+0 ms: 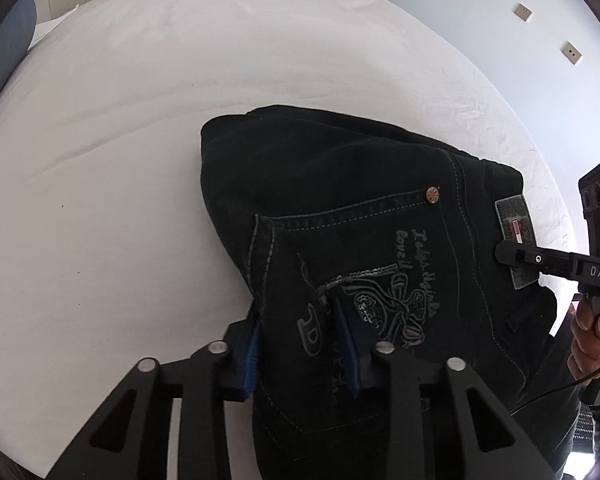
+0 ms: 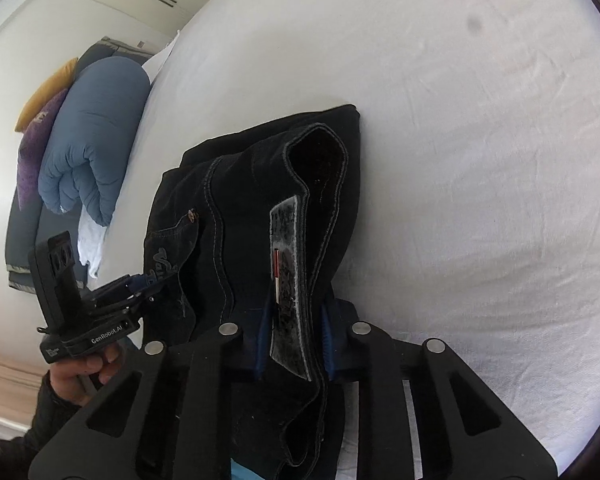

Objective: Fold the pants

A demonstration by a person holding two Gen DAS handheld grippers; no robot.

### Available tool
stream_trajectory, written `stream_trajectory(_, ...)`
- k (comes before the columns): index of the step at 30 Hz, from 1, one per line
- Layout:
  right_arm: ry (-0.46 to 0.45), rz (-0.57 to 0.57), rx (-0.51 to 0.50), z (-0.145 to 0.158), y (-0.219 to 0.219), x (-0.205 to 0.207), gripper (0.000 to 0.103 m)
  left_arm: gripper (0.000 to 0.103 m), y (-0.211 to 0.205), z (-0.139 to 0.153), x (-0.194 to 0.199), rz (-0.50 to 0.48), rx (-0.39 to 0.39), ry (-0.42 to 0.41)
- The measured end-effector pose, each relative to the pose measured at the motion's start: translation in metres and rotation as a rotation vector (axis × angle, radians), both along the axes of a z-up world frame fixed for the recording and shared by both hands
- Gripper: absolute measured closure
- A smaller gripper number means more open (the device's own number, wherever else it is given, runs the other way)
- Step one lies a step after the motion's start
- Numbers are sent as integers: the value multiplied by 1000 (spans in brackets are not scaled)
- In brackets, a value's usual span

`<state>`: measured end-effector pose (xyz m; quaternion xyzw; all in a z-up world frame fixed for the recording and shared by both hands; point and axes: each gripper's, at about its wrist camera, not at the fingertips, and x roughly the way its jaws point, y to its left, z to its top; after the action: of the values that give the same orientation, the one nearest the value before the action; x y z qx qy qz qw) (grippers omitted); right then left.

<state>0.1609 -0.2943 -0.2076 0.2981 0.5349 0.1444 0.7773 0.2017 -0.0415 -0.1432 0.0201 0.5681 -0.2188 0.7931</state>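
- Black pants (image 1: 340,216), nearest the lens, lie bunched in a thick fold on the white bed (image 1: 120,140), the waistband end raised toward both cameras.
- Left hand-held gripper (image 1: 300,352) is clenched on the embroidered back-pocket edge, denim pressed between its blue pads.
- Right hand-held gripper (image 2: 294,344) is clenched on the waistband at the grey leather patch (image 2: 288,280).
- Judged from the doubled-over cloth, the fold is mid-way: both ends of the waistband are held up for carrying across.
- Next move likely calls for keeping both grips level and laying the waistband squarely over the legs.
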Motion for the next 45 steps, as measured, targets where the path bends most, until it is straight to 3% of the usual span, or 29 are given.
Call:
stream_trajectory(3, -56, 27, -49, 24, 9, -2, 89, 83, 4, 19, 1, 29, -43, -17)
stream_trajectory(11, -207, 66, -72, 88, -16, 35, 89, 83, -9, 87, 40, 21, -78, -184)
stream_trajectory(16, -171, 38, -24, 72, -52, 93, 89, 82, -26, 65, 93, 13, -28, -193)
stream_trajectory(20, -102, 27, -39, 30, -67, 129, 87, 77, -49, 14, 129, 9, 48, -132)
stream_trajectory(22, -52, 18, -49, 5, -74, 138, 81, 69, -51, -3, 130, 16, 71, -129)
stream_trajectory(26, -101, -14, 46, -13, -93, 128, 77, 60, -59, -12, 133, 37, 112, -153)
stream_trajectory(30, -111, -28, 56, -12, -105, 115, 71, 58, -69, -7, 133, 36, 141, -186)
stream_trajectory(32, -114, -45, 26, -5, -103, 111, 62, 58, -69, -2, 127, 41, 155, -204)
stream_trajectory(39, -198, -108, -18, 39, -105, 64, 61, 58, -63, 25, 101, 67, 149, -277)
stream_trajectory(41, -227, -116, -48, 56, -102, 48, 61, 51, -62, 40, 89, 71, 153, -322)
stream_trajectory(44, -297, -132, -114, 89, -95, 22, 61, 30, -62, 69, 77, 97, 134, -424)
stream_trajectory(45, -325, -138, -137, 102, -85, 14, 61, 17, -59, 82, 67, 112, 120, -475)
